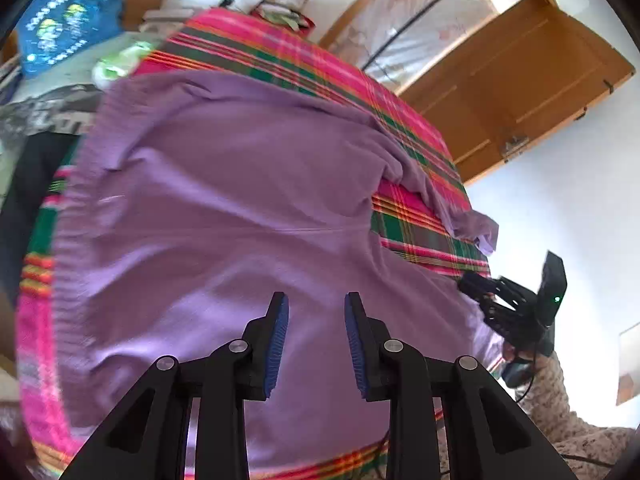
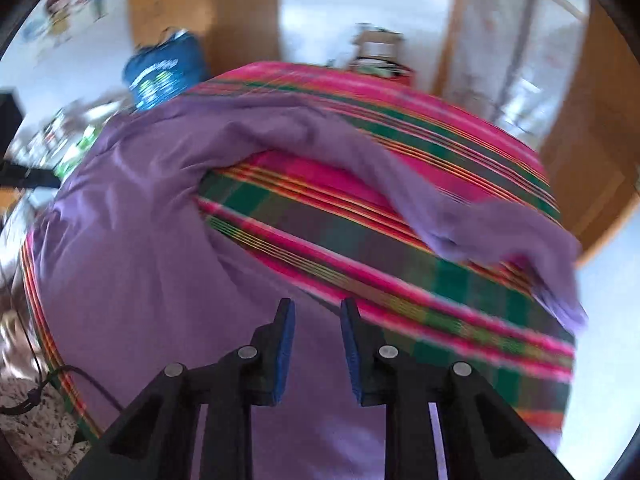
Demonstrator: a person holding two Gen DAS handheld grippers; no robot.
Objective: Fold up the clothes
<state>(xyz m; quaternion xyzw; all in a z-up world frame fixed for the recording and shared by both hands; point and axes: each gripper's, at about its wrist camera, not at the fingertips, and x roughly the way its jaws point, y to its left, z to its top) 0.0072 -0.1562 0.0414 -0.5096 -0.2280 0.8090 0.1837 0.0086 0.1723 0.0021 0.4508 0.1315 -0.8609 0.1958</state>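
While my left gripper and right gripper hover parted and empty, the purple garment's sleeve trails rightward, nearer my right

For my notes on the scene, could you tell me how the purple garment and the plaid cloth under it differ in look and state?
The purple garment is one plain colour; the plaid cloth is striped in pink, green and orange. The garment lies rumpled, its sleeve trailing out to the side, while the plaid cloth lies smooth and flat. The garment rests on top; the plaid cloth is beneath it. Both are fabric, and neither the left gripper nor the right gripper holds either.
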